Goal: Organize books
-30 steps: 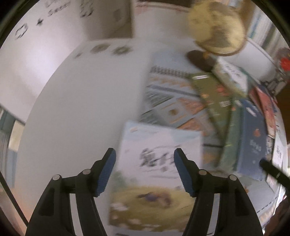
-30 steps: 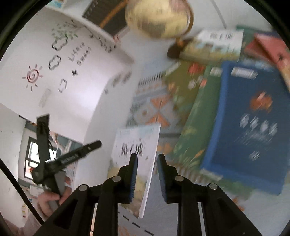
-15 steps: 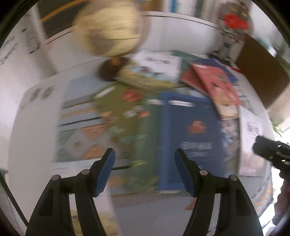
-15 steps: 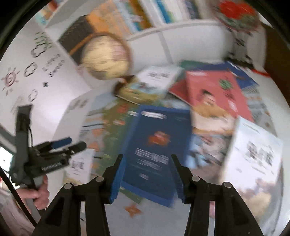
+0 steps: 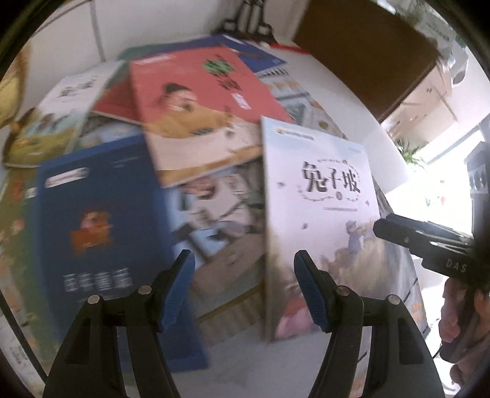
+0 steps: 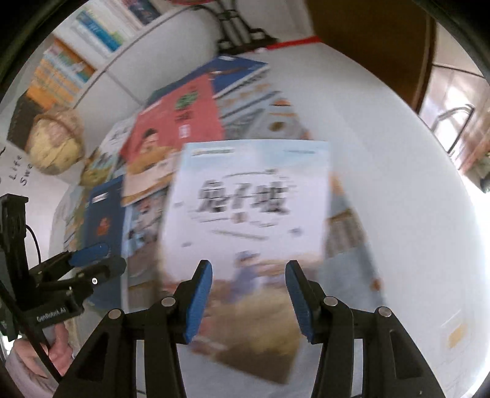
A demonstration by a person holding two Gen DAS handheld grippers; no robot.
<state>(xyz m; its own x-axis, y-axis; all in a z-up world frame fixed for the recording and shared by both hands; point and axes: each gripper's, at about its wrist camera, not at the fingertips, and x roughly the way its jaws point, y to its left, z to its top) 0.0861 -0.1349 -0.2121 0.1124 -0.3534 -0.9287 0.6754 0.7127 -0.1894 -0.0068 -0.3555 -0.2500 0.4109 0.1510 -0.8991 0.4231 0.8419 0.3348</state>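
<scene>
Overlapping books cover the white table (image 6: 389,189). A pale book with black characters (image 5: 321,199) lies at the pile's right end, and my right gripper (image 6: 249,281) hangs open just above its lower half (image 6: 251,199), with nothing between the pads. My left gripper (image 5: 243,275) is open over a comic-style cover (image 5: 220,220), between a dark blue book (image 5: 98,220) and the pale one. A red book (image 5: 199,91) rests on top further back. Each gripper shows in the other's view: the left (image 6: 111,257) and the right (image 5: 386,229), with a hand under each.
A globe (image 6: 55,147) stands at the far left before a wall of shelved books (image 6: 76,64). A black stand (image 6: 239,27) and a brown board (image 5: 367,55) are behind the pile. The table's right side (image 6: 413,260) is bare white.
My right gripper was shut on a pale book's edge and has let it go. Both grippers swept right across the pile, from the globe end to the pale book at the right end.
</scene>
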